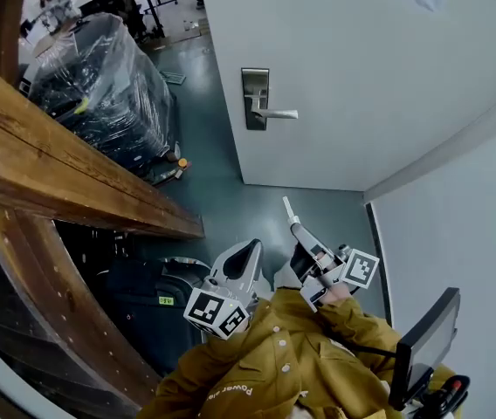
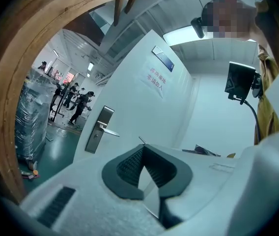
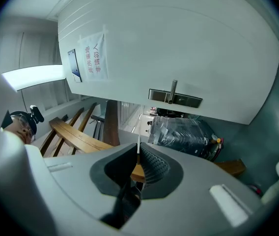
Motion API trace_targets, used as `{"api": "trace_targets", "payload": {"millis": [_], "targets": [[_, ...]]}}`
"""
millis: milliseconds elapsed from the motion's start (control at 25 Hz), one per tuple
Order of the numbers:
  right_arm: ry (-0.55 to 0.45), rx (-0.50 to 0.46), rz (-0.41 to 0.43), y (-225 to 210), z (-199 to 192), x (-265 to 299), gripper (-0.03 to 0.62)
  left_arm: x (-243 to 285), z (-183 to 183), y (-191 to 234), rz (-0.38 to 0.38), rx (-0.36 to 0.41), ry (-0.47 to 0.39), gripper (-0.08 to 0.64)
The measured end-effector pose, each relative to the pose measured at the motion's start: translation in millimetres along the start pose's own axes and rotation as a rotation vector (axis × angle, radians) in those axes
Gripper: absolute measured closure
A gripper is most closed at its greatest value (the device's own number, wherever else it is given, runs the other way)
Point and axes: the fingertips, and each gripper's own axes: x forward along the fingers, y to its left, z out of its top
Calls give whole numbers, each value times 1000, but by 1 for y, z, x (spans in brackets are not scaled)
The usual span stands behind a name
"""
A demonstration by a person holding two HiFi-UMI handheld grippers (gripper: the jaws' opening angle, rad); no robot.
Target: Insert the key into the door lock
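The white door carries a metal lock plate with a lever handle. My right gripper is shut on the key, whose thin blade sticks out past the fingertips toward the door. It is well short of the lock. In the right gripper view the key stands between the pads, with the lock plate far beyond it. My left gripper hangs beside the right one. Its jaws meet at the tips with nothing held, and the lock plate shows ahead to the left of the left gripper.
A thick wooden beam and arch run along the left. A plastic-wrapped pallet load stands beyond the door edge. A dark bag lies by my feet, a monitor on a stand at right. People stand far back.
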Motion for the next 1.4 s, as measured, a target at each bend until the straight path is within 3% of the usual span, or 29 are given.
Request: {"api": "trace_targets", "payload": {"millis": [200,800,1400], "targets": [[1,4,-19,-14,22,34,563,25,17,21,-7,3,6,558],[125,23,-57,-80,106,102,565,146,57,66,76,25,21,558],[4,24,-144,-190,132,195,563,174,68,92,54,36,78,558]]}}
